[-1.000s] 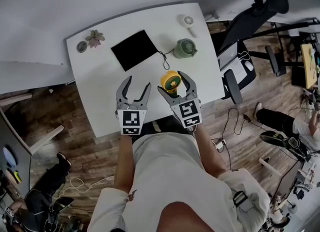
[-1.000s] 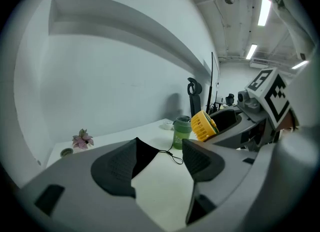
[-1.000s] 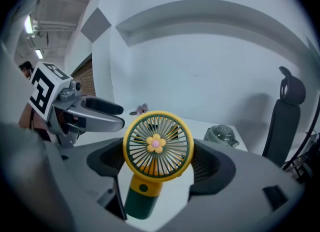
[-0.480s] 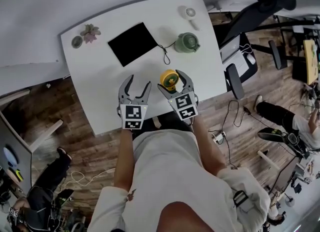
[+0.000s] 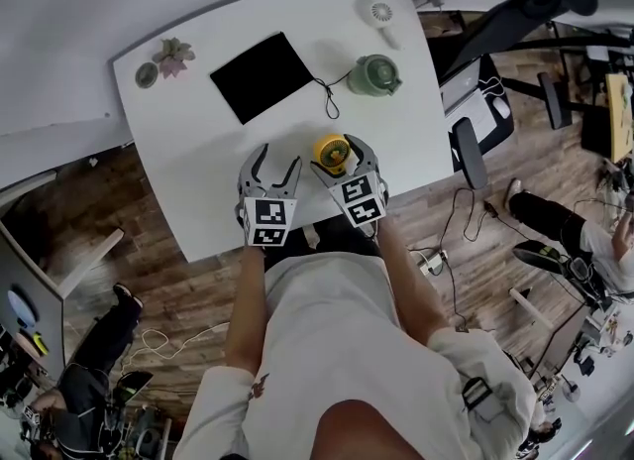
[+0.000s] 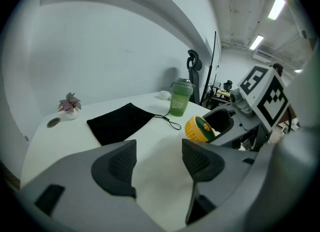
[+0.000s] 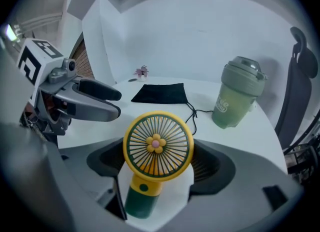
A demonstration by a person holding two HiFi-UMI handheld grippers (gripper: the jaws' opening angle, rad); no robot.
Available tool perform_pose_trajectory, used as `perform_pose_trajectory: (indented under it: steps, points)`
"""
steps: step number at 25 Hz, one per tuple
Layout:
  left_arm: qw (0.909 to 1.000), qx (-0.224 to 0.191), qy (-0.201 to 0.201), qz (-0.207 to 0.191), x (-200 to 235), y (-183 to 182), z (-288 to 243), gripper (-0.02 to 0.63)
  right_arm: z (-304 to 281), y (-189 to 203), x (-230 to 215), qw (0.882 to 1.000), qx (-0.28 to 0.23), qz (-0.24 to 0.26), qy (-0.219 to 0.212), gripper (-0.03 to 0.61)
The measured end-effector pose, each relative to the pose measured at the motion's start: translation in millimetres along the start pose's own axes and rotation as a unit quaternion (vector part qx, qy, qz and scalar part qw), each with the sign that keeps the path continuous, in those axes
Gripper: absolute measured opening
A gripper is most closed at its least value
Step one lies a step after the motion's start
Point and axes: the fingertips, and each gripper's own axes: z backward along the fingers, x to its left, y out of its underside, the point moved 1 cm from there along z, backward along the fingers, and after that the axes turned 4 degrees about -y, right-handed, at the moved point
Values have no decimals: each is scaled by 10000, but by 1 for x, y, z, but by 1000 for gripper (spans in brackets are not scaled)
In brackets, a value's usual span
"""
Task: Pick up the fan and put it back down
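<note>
- One weak spot is the hold: the fan (image 7: 157, 146) is pinched by the round rim of its yellow head alone, and its green handle (image 7: 140, 202) hangs free below. If the foot meets the table (image 7: 240, 138) at a slant, I expect the fan to swivel in that grip.
- Second risk: the handle's foot is narrow and the head is broad and heavy-looking. Letting go before it stands square would likely tip it over.
- No view shows whether the foot already touches the table top, so an early release could drop it and a late one could jam it down.
- Position: the fan stands roughly upright between the jaws of the right gripper (image 7: 159, 157), grille facing back along them. The pads (image 7: 215, 163) press on either side of the head, so this gripper holds it at a fairly wide spread.
- Just beside it on the fan's left is the left gripper (image 6: 159, 162), its jaws apart with only bare table top between them. A sideways drift could knock the fan.
- Seen from the head, the fan is over the near part of the table, so a topple toward the person might carry it off the edge.
- Farther out, the green tumbler (image 7: 236, 101) and the black pouch (image 7: 161, 93) with its cord (image 7: 192, 113) lie well apart and pose little risk.
</note>
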Motion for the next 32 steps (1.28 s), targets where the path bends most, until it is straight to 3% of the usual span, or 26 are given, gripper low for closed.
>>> perform_pose_trajectory:
  steps: [23, 32]
  points:
    - [10000, 86, -12, 33, 2, 17, 0, 282, -27, 18, -1, 9987, 315, 351, 175, 405]
    - [9999, -96, -81, -37, -1, 4, 13, 282, -15, 7, 1, 9985, 128, 474, 224, 459]
